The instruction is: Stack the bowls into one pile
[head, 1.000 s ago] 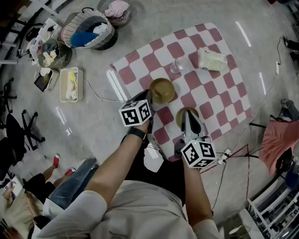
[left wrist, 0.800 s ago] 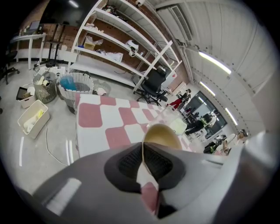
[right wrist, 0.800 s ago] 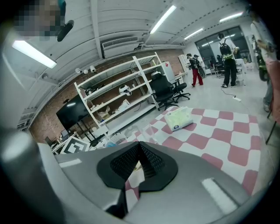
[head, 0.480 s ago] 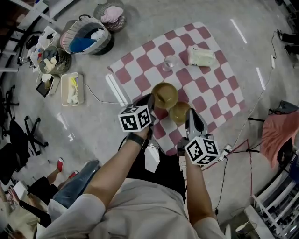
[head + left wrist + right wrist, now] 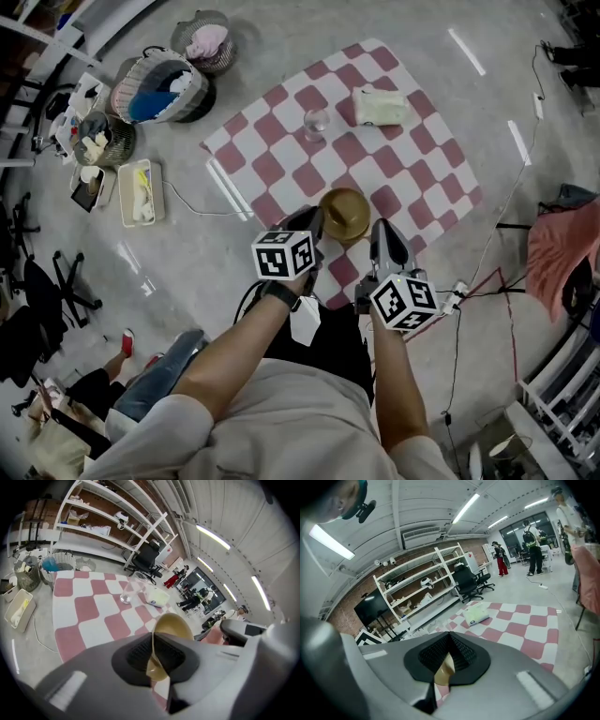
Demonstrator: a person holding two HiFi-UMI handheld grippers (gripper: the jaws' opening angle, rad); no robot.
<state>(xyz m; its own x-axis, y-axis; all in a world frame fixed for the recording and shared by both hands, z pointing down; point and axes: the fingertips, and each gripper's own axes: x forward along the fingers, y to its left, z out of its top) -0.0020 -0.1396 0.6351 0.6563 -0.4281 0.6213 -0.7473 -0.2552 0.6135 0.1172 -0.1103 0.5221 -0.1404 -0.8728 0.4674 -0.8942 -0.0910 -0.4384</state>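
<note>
In the head view two tan bowls (image 5: pixel 344 214) overlap as one pile at the near edge of the red-and-white checked mat (image 5: pixel 412 169); I cannot separate them there. My left gripper (image 5: pixel 316 223) is at the pile's left rim and my right gripper (image 5: pixel 379 232) at its right rim. The left gripper view has the jaws (image 5: pixel 153 652) shut on a thin tan bowl rim (image 5: pixel 174 624), with the bowl tilted up beyond them. Through the right gripper view the jaws (image 5: pixel 449 657) are shut on a tan bowl edge (image 5: pixel 444 668).
A clear glass (image 5: pixel 317 122) and a pale green packet (image 5: pixel 379 106) sit farther back on the mat. Baskets (image 5: pixel 155 82) and a white tray (image 5: pixel 141 192) stand on the floor to the left. Cables (image 5: pixel 469 300) and a pink cloth (image 5: pixel 562 253) lie at the right.
The right gripper carried its bowl left to the bowl held by the left gripper; the two bowls, apart before, now overlap as one.
</note>
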